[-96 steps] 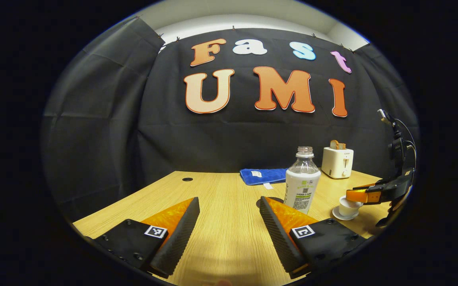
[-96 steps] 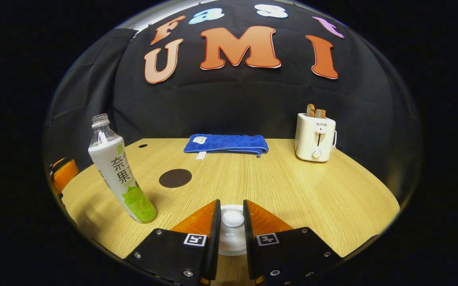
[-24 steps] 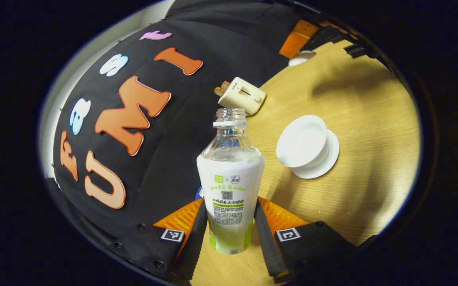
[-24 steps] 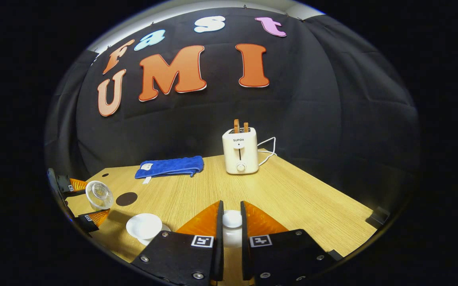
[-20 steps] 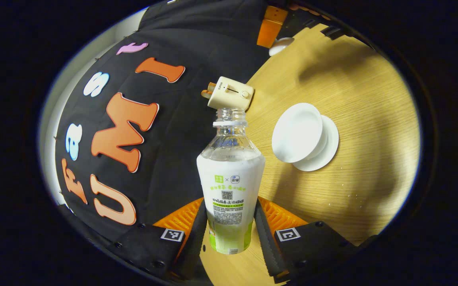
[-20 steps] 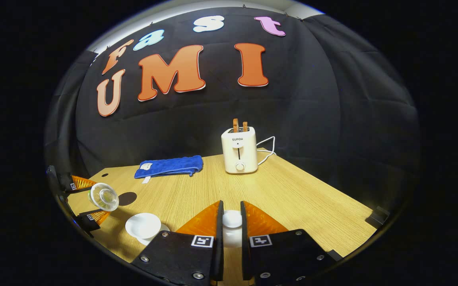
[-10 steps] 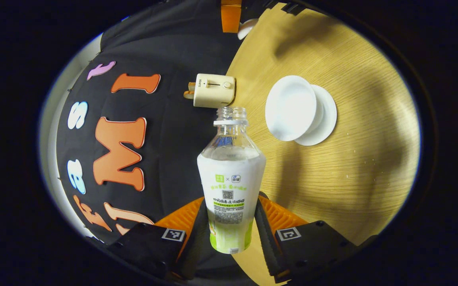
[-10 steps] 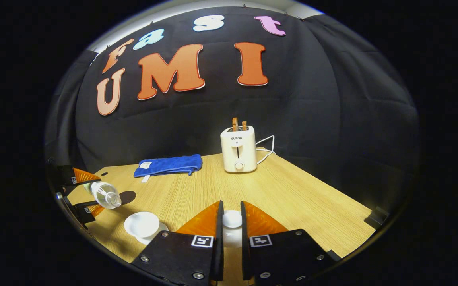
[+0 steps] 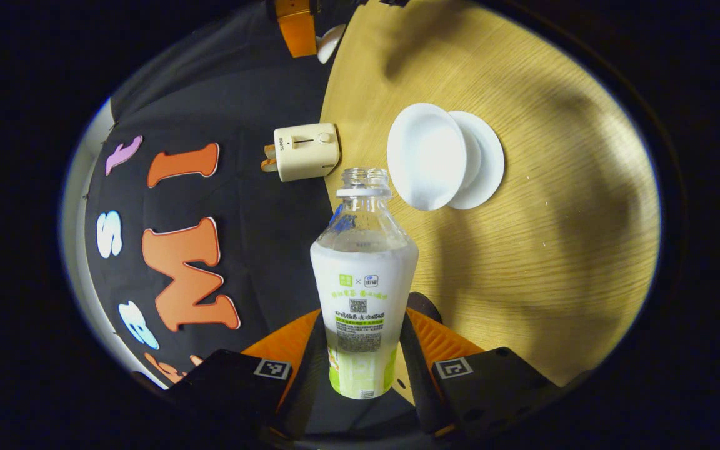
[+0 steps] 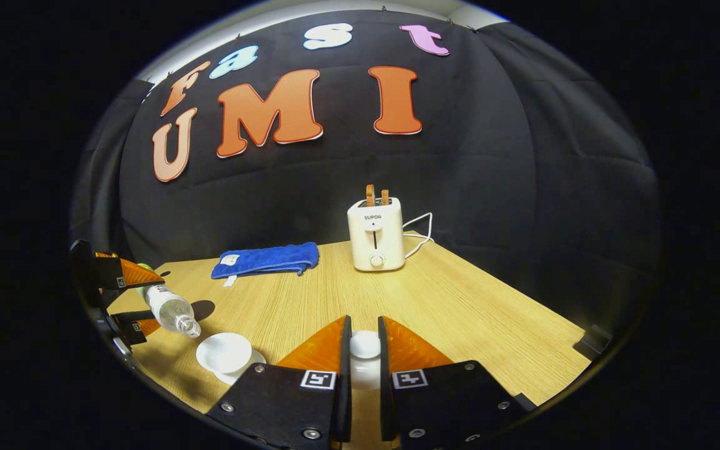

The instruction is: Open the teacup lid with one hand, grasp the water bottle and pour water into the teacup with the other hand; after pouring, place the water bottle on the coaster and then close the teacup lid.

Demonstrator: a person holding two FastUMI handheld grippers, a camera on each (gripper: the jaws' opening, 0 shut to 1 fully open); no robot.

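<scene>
Tipping in the left gripper point(image 9: 360, 350), clamped on the clear labelled plastic water bottle point(image 9: 363, 281), its neck points twelve o'clock, the open white porcelain teacup point(image 9: 425, 156) at one o'clock; the right gripper point(image 10: 360, 365) pinches the white lid point(image 10: 365, 344).

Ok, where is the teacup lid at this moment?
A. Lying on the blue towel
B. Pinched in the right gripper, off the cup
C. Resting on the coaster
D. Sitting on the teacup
B: in the right gripper view the right gripper is shut on the lid's knob, while the teacup stands open to the side near the tilted water bottle.
</scene>
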